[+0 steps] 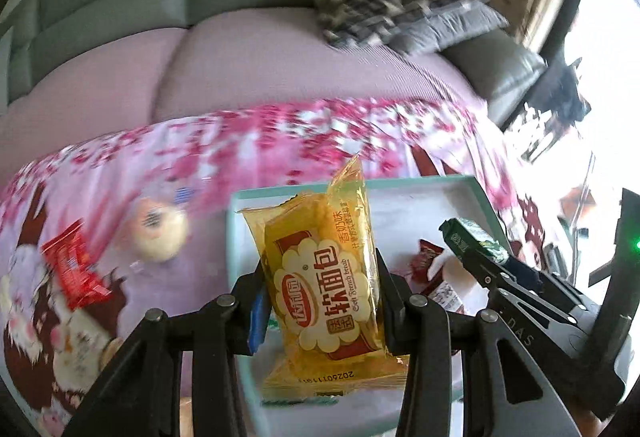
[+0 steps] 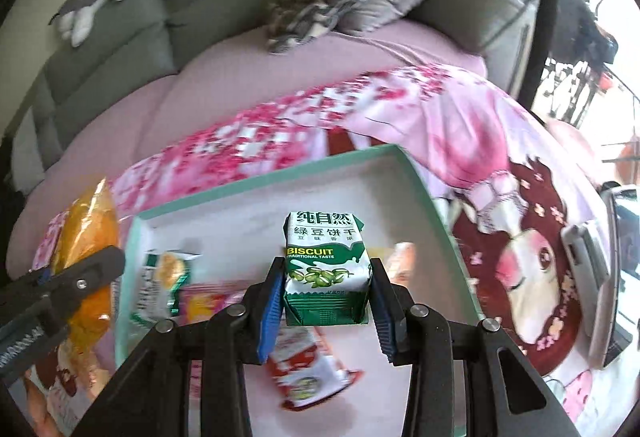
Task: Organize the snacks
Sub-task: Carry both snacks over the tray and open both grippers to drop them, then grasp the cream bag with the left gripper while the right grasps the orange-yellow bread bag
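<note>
Left gripper [image 1: 320,277] clamps a yellow soft bread packet [image 1: 324,277]; right gripper [image 2: 325,289] clamps a green biscuit pack [image 2: 326,269], both above the teal-rimmed tray [image 2: 256,181].

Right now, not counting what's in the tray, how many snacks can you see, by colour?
Yellow bread packet, held: 1
Green biscuit packet, held: 1
Red packet, on cloth: 1
Pale round pastry, on cloth: 1
Total: 4 clearly seen
</note>
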`<state>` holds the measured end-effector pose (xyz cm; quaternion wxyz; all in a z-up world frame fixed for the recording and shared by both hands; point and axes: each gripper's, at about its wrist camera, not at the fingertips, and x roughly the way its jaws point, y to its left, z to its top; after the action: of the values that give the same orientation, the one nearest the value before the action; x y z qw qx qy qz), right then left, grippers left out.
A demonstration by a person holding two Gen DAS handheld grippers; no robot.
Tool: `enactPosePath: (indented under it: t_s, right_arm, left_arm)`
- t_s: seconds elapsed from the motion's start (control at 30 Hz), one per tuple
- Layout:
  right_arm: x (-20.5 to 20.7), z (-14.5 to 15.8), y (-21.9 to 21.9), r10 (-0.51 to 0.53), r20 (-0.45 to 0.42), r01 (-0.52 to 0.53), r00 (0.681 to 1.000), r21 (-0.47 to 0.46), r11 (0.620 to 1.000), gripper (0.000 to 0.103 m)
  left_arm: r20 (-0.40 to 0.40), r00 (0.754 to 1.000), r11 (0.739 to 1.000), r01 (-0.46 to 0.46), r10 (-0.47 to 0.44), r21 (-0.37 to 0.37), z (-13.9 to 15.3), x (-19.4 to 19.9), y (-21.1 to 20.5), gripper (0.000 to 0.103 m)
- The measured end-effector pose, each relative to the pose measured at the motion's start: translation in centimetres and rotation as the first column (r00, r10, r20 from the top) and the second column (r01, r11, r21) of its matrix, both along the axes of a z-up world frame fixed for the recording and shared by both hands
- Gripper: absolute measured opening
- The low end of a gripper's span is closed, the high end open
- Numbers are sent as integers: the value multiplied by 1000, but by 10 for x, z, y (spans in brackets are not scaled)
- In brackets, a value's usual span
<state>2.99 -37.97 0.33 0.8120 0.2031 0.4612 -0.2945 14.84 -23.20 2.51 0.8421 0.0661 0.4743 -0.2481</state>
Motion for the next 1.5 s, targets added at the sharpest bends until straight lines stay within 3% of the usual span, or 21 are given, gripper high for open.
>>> enactPosePath:
  t_s: [0.2,0.33,0.4,0.5,0.63,0.7,0.8,0.97,1.13,1.3,1.4,1.5]
  right_arm:
    - [1,-2,-5,4,-8,-4,1000,-2,1000,43]
    - [5,-1,0,21,-15,-21,1000,-4,1000,43]
    - [6,1,3,22,-23,-23,999,-20,1000,45]
    - [7,5,7,27,-32,-28,999,-40,999,63]
    - [12,7,16,50,-52,-53,997,-58,997,72]
    - [15,6,24,73,-67,-77,995,-65,995,77]
    - [20,7,37,107,-74,-112,991,-71,991,85]
    - [28,10,66,173,-65,-178,983,-73,981,103]
    - [38,12,106,258,-39,-260,965,-56,964,103]
    - [53,14,156,376,-3,-376,927,-25,926,103]
    - [65,9,185,444,6,-444,896,5,896,103]
    - [75,0,214,502,2,-502,865,35,864,103]
  left_arm:
    - [-34,998,998,59,-58,35,-16,-1,-29,47]
    - [-36,999,999,38,-38,21,-13,-3,-23,62]
    - [-28,999,1000,27,-27,6,-7,-5,-15,63]
    - [-16,1000,1000,7,-7,-8,0,-5,-5,67]
    - [-10,998,998,-64,63,-21,4,-4,24,84]
    - [-7,992,992,-126,126,-5,3,-4,47,85]
    - [6,978,978,-209,209,13,1,-5,82,90]
    - [49,934,935,-356,355,11,6,-10,152,92]
    - [83,879,883,-470,469,-13,13,-20,215,92]
    - [79,827,831,-554,557,-58,15,-32,273,93]
    - [63,815,818,-572,576,-64,13,-36,289,93]
    - [35,819,819,-570,573,-70,6,-38,304,93]
